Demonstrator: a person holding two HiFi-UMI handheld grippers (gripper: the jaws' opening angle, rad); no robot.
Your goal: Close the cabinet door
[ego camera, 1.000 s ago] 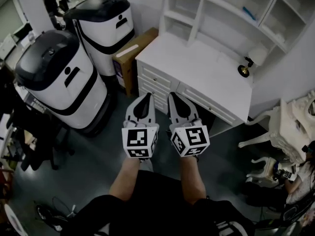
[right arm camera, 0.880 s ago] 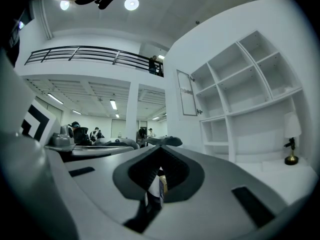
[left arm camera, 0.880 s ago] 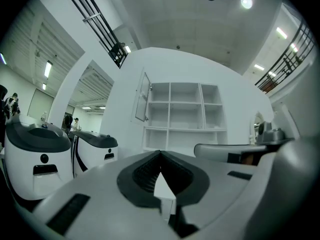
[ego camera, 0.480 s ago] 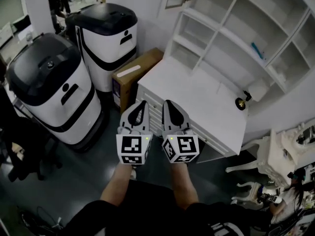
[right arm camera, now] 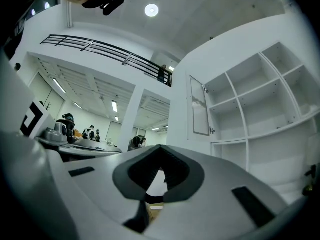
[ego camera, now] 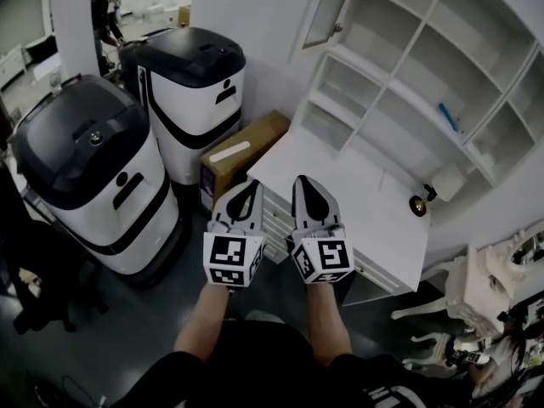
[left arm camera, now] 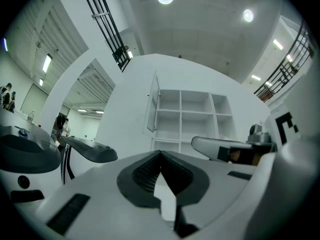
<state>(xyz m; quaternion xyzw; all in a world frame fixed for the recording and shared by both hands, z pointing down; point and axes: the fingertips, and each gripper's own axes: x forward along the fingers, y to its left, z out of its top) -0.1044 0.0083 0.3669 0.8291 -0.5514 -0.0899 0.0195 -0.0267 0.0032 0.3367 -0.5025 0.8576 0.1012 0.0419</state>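
Note:
The cabinet door (ego camera: 327, 11), a narrow glazed white panel, stands swung open at the upper left of the white shelf unit (ego camera: 399, 66) above the desk. It also shows in the left gripper view as the cabinet door (left arm camera: 153, 111) and in the right gripper view as the cabinet door (right arm camera: 199, 106). My left gripper (ego camera: 252, 185) and right gripper (ego camera: 303, 179) are held side by side in front of the desk's near corner, well below and short of the door. Both are shut and hold nothing: the left gripper (left arm camera: 160, 153) and right gripper (right arm camera: 160, 146) show their tips meeting.
Two tall white-and-black machines (ego camera: 89, 168) (ego camera: 191, 83) stand to the left, with a cardboard box (ego camera: 242, 151) between them and the desk (ego camera: 357, 202). A small lamp (ego camera: 422, 201) sits on the desk's right. An ornate white chair (ego camera: 501, 270) is at the far right.
Both grippers have travelled together towards the desk and risen a little. The head view has lifted, bringing the open door and upper shelves into the picture.

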